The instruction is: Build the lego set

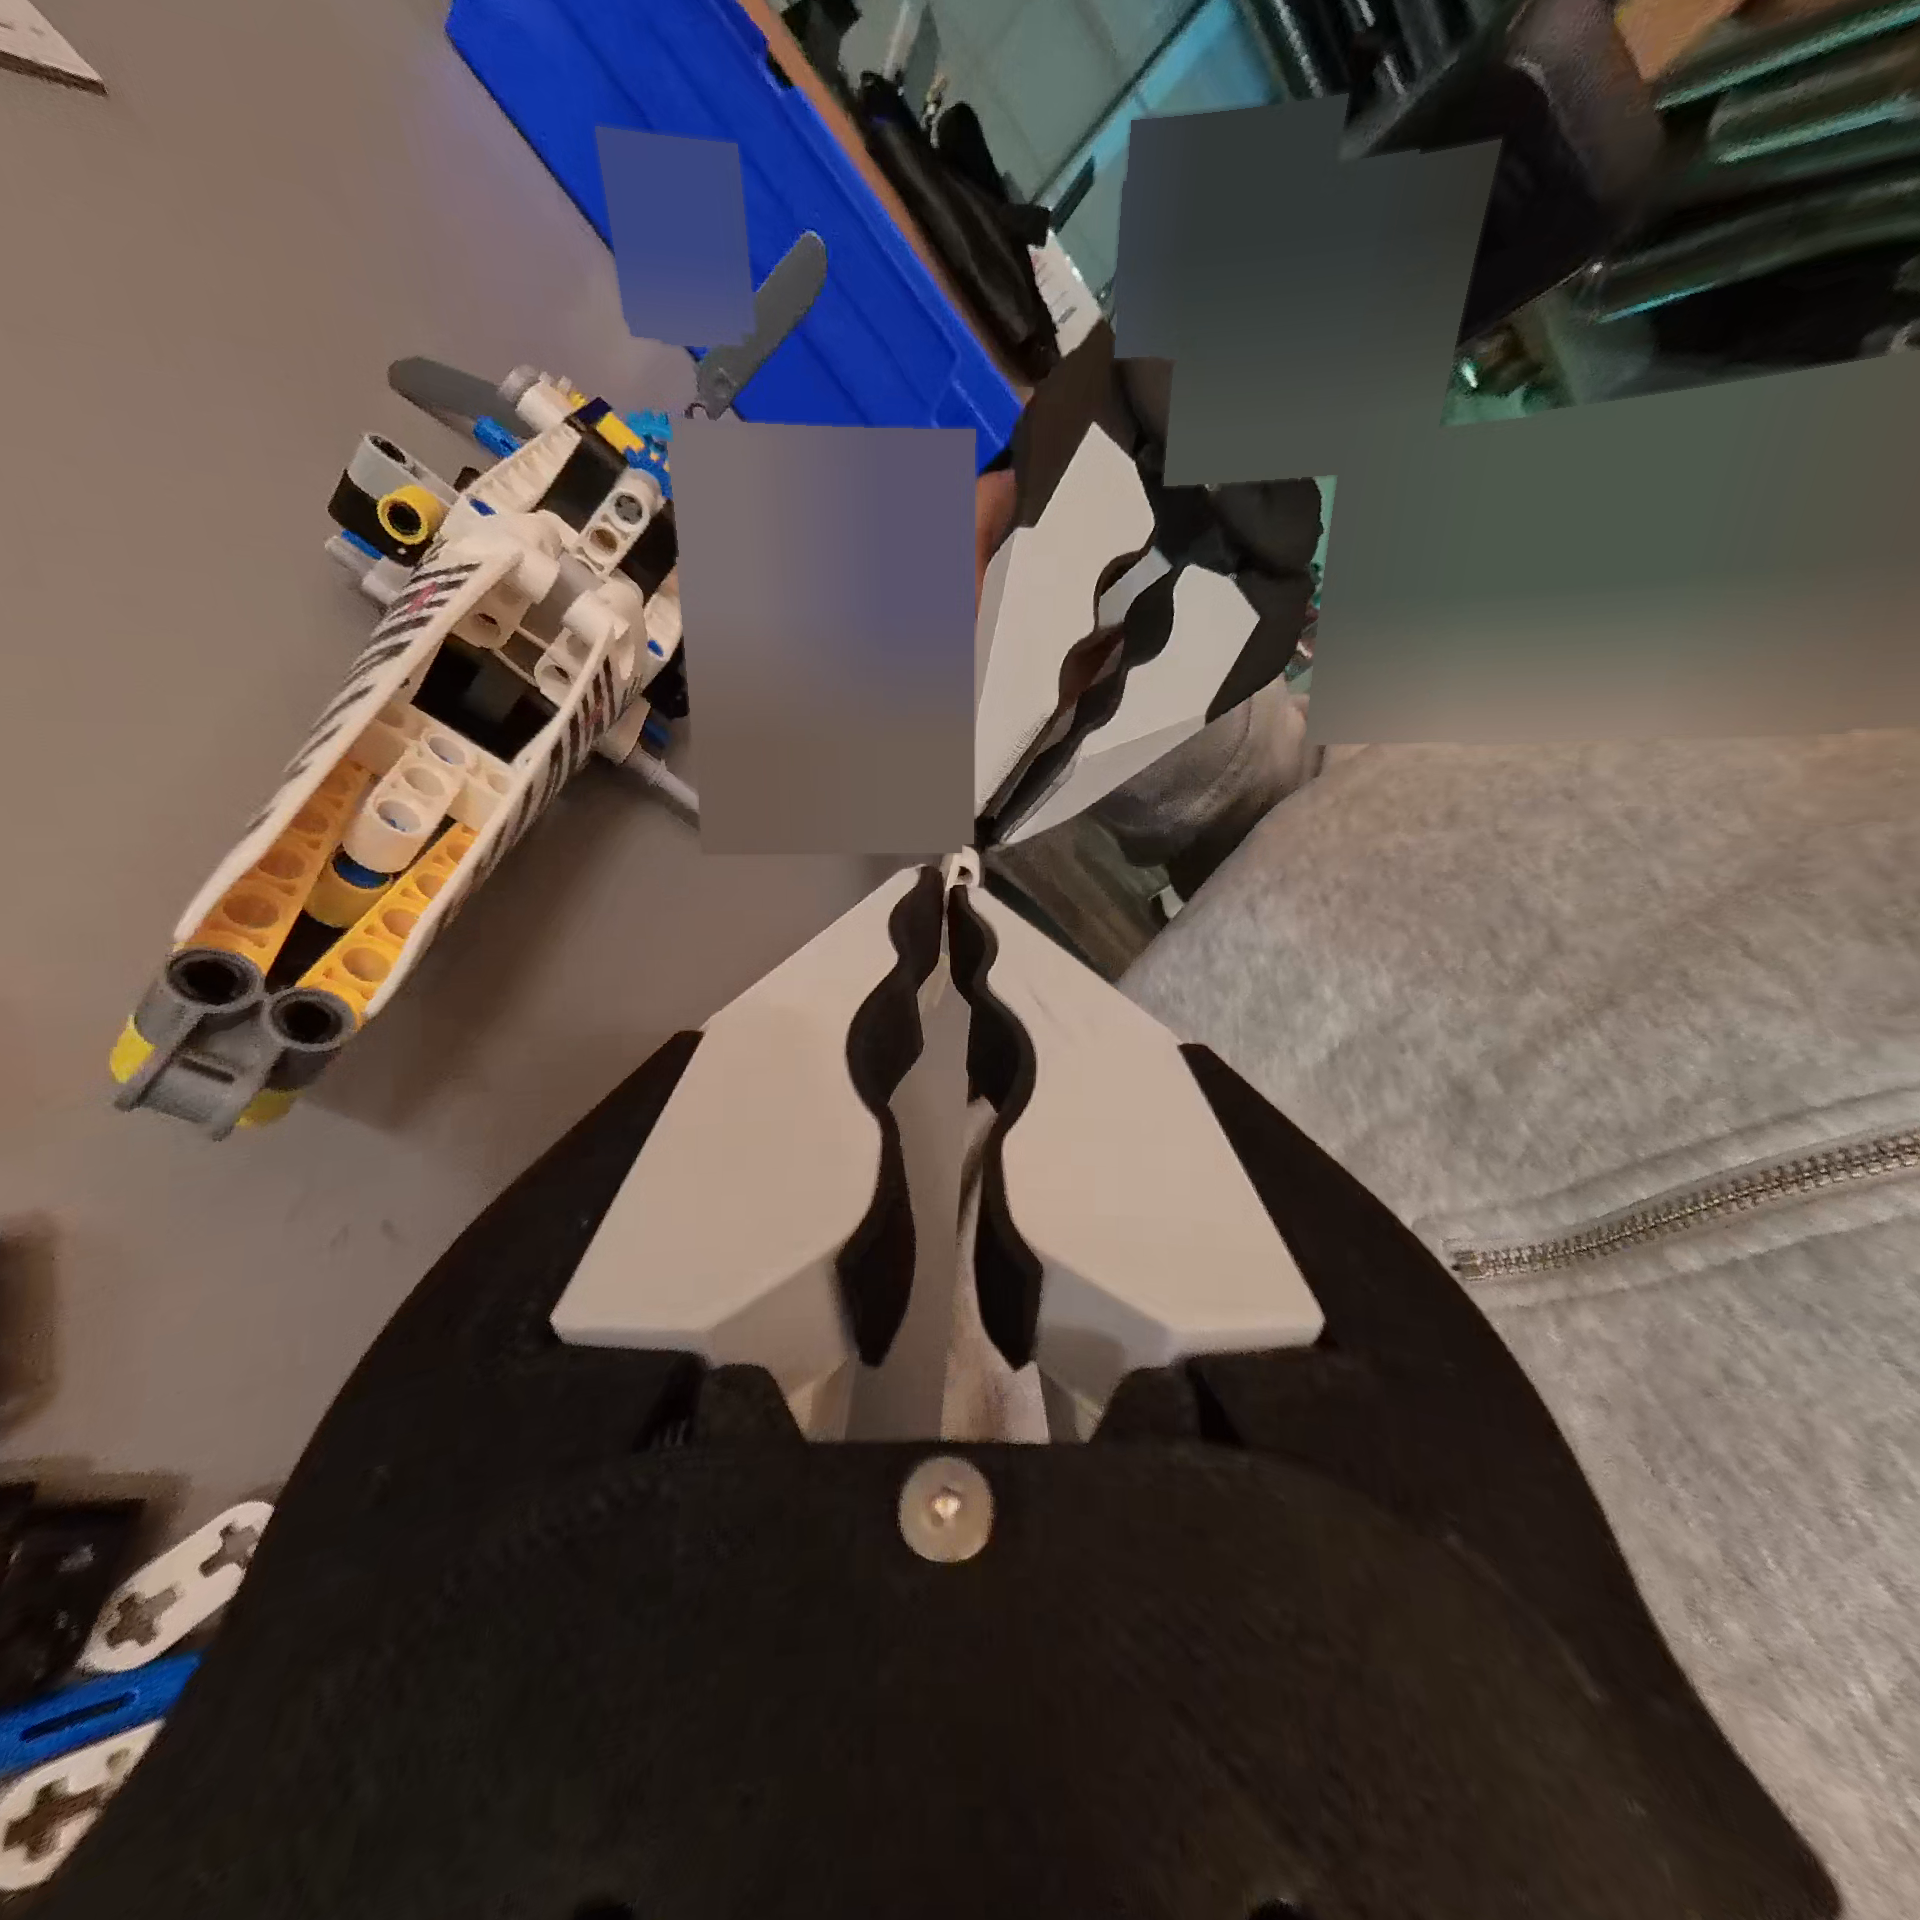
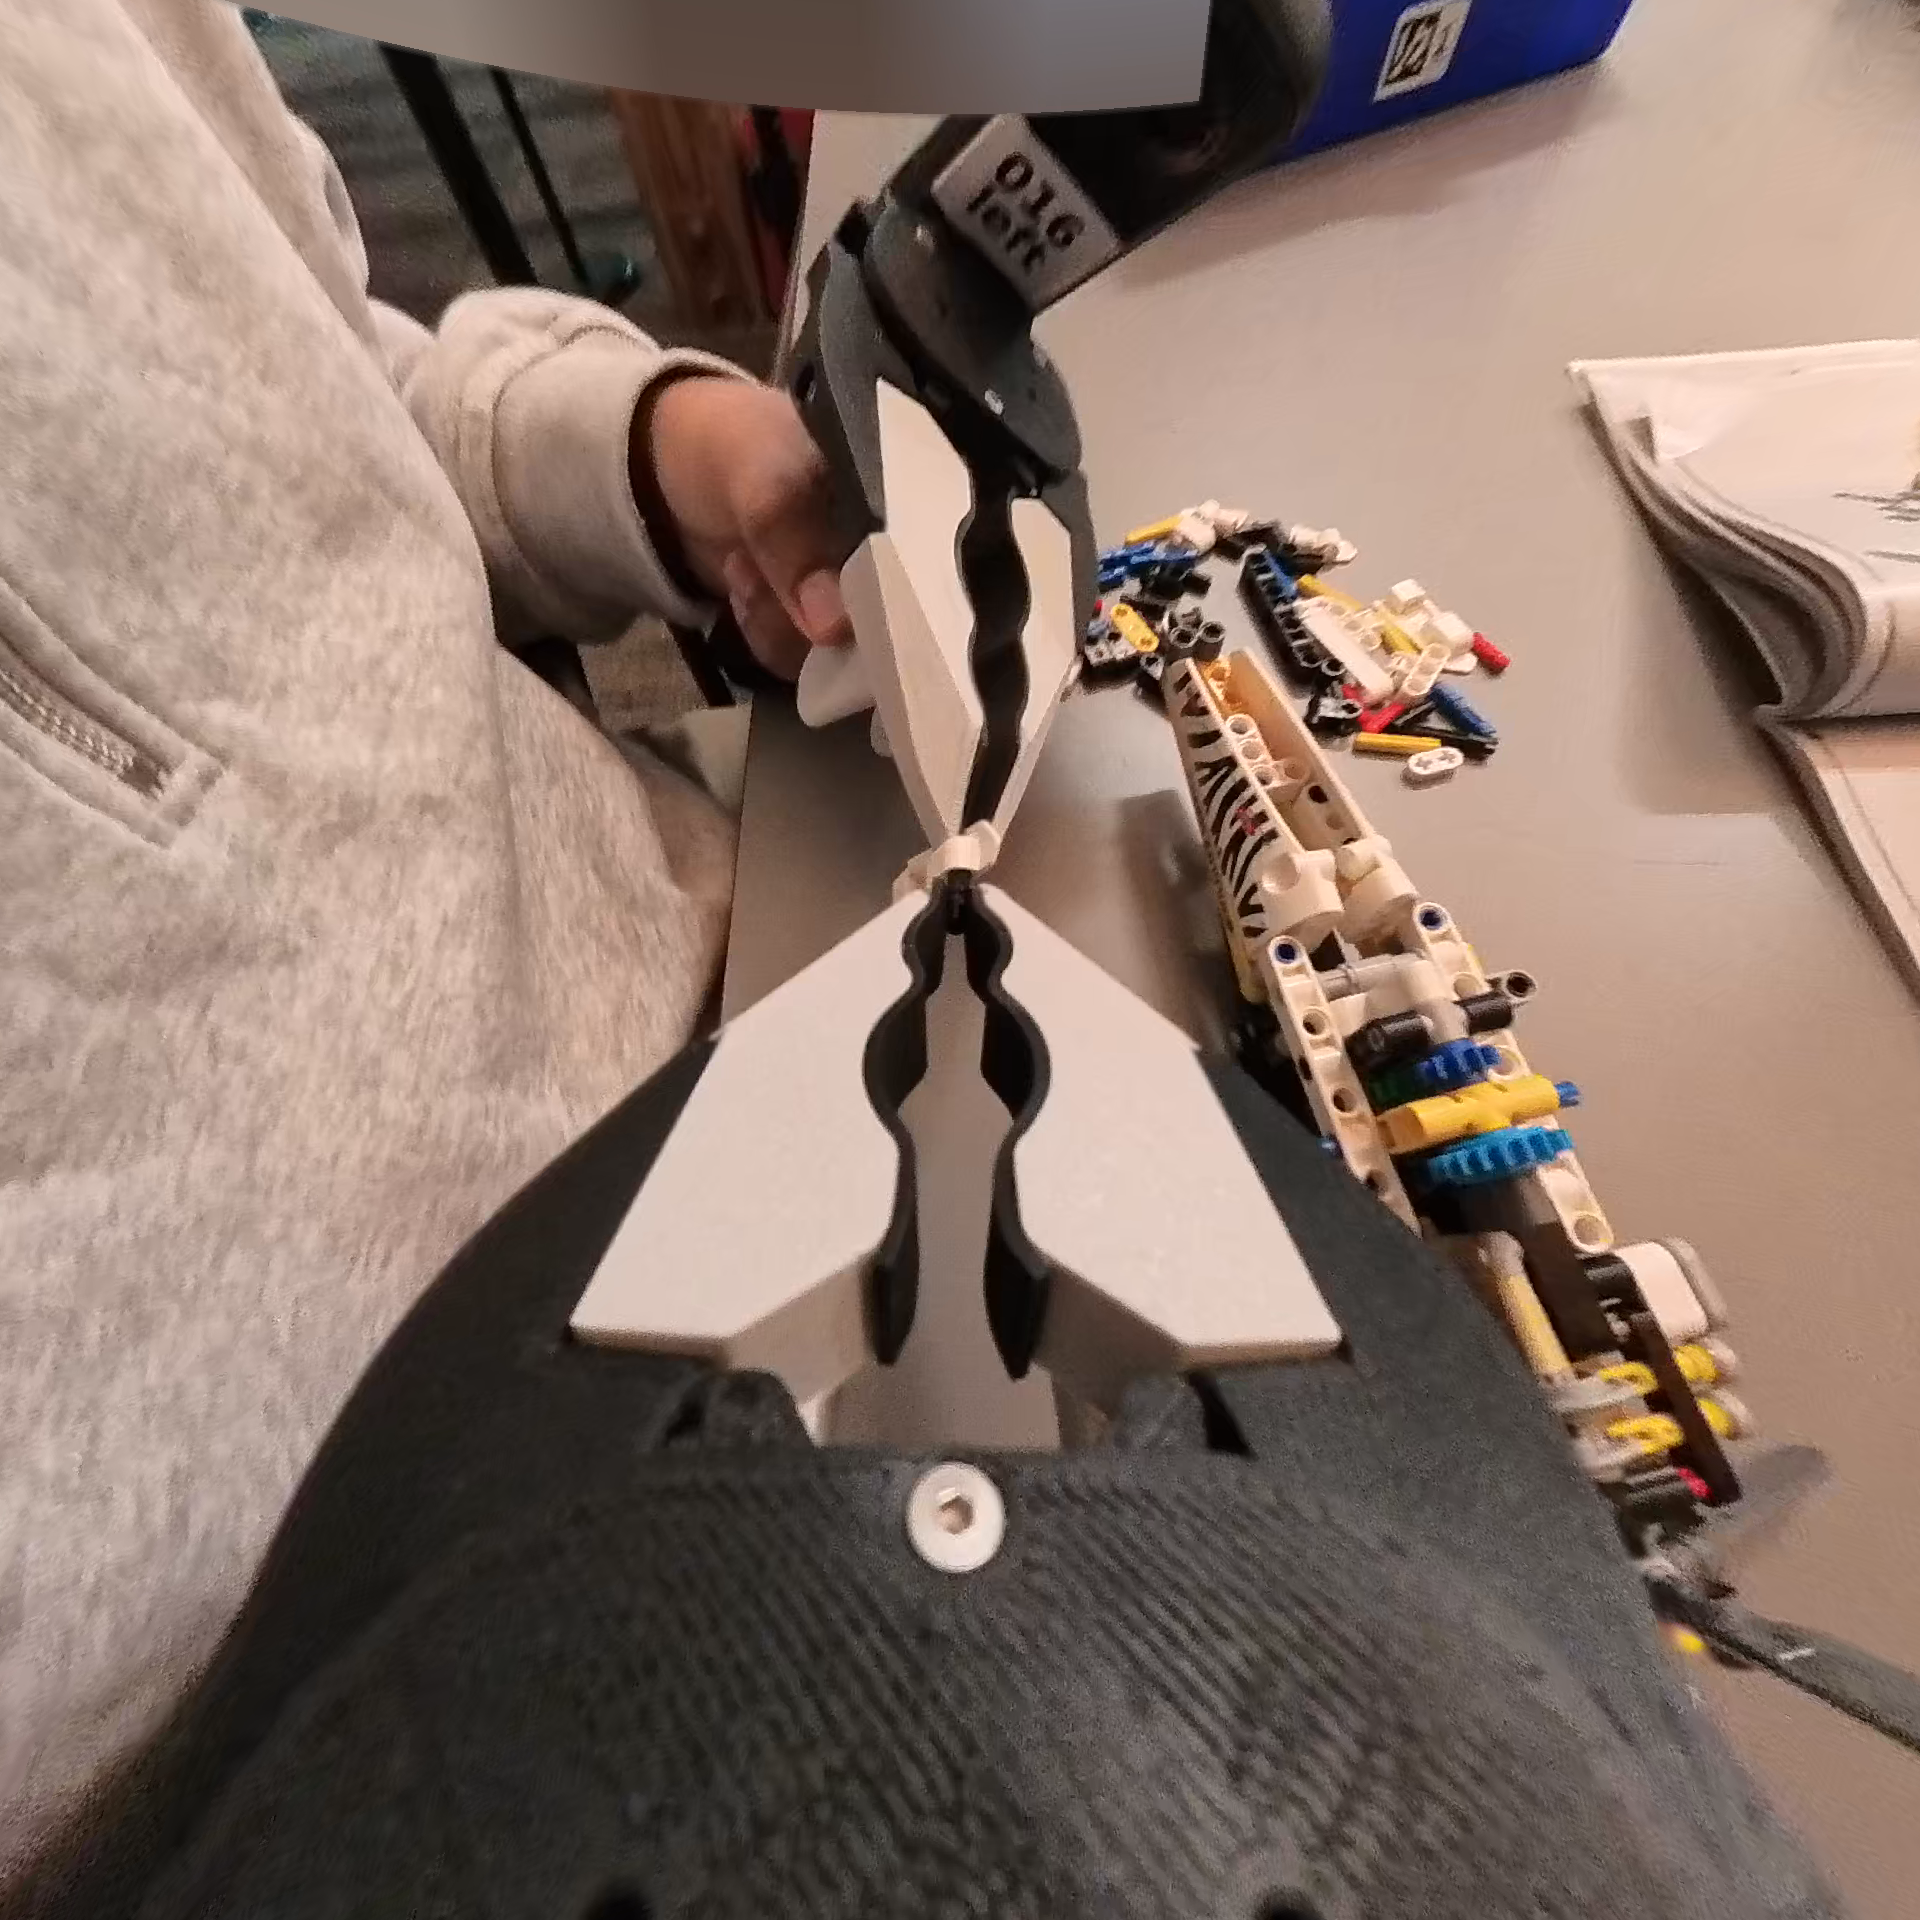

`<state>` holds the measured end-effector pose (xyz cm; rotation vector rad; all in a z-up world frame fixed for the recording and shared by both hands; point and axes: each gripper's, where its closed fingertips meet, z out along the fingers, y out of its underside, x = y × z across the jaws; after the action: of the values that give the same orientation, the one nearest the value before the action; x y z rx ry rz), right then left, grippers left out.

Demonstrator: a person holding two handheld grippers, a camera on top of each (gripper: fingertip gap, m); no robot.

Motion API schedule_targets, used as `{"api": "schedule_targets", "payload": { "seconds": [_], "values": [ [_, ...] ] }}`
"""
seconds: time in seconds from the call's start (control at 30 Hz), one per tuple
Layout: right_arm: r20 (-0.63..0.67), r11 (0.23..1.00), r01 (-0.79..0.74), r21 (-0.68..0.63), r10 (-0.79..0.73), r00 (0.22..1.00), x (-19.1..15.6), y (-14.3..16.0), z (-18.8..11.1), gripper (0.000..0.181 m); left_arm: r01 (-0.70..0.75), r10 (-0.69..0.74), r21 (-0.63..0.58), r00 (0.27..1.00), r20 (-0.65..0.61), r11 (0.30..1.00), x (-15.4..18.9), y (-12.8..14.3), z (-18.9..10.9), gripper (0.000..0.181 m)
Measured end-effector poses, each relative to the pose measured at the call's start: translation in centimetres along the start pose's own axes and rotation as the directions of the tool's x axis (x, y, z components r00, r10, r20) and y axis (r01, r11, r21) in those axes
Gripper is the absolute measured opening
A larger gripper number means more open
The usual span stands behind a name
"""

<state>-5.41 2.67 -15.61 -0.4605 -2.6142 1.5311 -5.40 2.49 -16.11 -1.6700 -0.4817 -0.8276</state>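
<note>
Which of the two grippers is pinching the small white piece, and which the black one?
The left gripper, coming from above in the right wrist view, clamps the white connector; the right gripper below grips a thin black pin poking into it.

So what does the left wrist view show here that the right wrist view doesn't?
Only the left wrist view: the model's grey twin-nozzle tail and a grey propeller blade against the blue bin.

Only the right wrist view: the loose parts pile, the open instruction booklet and the hand holding the left gripper.

Both: the zebra-striped model on the grey table, and both grippers meeting tip to tip on a small white piece, right gripper below.
</note>
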Motion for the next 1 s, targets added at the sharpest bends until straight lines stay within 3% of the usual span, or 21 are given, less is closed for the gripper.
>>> {"api": "schedule_targets", "payload": {
  "seconds": [0.27,0.43,0.6,0.8,0.9,1.0],
  "values": [
    [0.038,0.987,-0.086,0.138,0.082,0.996,-0.7,-2.0,0.1,0.0,0.026,-0.023,0.025,0.993,-0.115,0.999,1.4,-0.4,0.1,0.0],
    [-0.073,0.989,-0.077,0.129,0.087,0.993,0.3,-1.6,-0.7,0.0,0.039,-0.034,0.06,0.997,-0.072,0.997,0.8,-0.8,-0.2,0.0],
    [-0.285,0.986,-0.129,0.105,0.154,0.946,2.0,0.2,-4.8,0.0,0.024,-0.022,0.062,0.999,-0.042,0.998,0.4,-0.8,-0.3,0.0],
    [-0.531,0.93,-0.344,0.131,0.359,0.768,3.4,5.9,-12.1,0.001,0.034,-0.03,0.104,0.999,-0.038,0.994,0.2,-1.4,-0.6,0.0],
    [-0.493,0.878,-0.462,0.126,0.46,0.739,1.6,8.7,-11.6,0.014,0.034,-0.03,0.112,0.999,-0.041,0.993,0.2,-1.6,-0.7,0.0],
    [-0.537,0.864,-0.504,-0.006,0.422,0.73,0.4,12.2,-10.4,0.017,0.03,-0.026,0.107,0.999,-0.038,0.994,0.2,-1.5,-0.6,0.0]
  ]
}}
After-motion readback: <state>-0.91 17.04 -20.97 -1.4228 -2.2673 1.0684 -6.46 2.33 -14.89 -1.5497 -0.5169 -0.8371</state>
